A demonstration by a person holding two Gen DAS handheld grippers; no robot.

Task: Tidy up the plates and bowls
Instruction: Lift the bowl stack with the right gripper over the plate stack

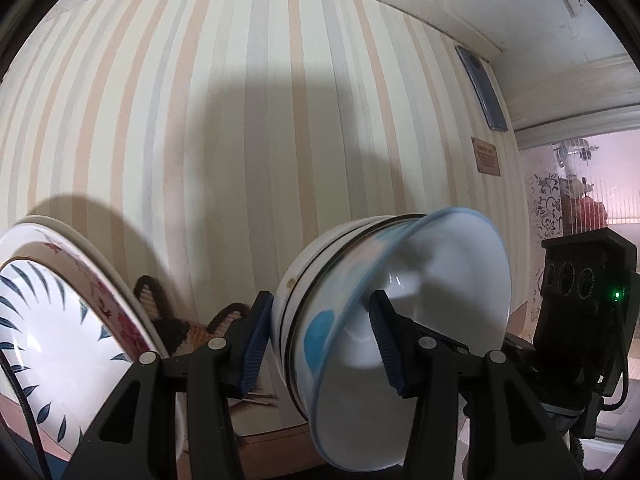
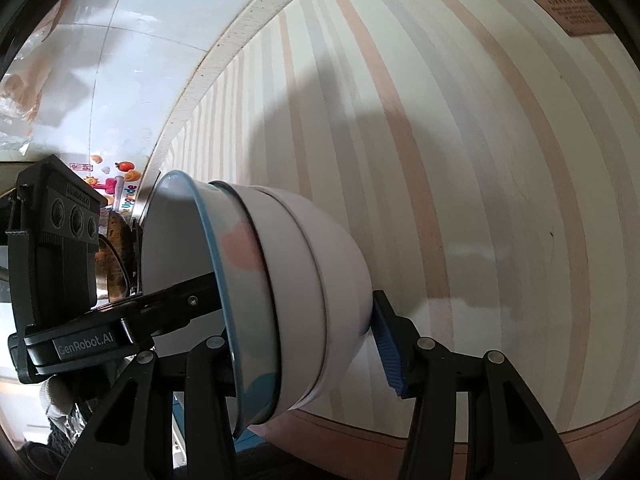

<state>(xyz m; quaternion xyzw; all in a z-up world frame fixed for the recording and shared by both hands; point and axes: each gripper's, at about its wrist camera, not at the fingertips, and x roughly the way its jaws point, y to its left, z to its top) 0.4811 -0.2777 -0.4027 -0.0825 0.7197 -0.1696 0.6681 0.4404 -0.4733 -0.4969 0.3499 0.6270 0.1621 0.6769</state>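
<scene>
A nested stack of bowls (image 1: 384, 312), white with a blue-rimmed one innermost, is held tipped on its side in the air by both grippers. My left gripper (image 1: 316, 340) is shut on the stack, one finger on the white base, the other inside the blue-rimmed bowl. In the right wrist view the same stack (image 2: 288, 292) sits between my right gripper's (image 2: 304, 360) fingers, shut on it; one finger is hidden inside. A stack of plates (image 1: 60, 332), the top one with blue leaves, leans at the lower left.
A striped wall (image 1: 260, 120) stands close ahead. A brown wooden table edge (image 1: 272, 448) runs below, with a woven mat (image 1: 176, 320) behind the plates. A doorway (image 1: 592, 200) opens at the right. The left gripper's body (image 2: 56, 264) shows beside the bowls.
</scene>
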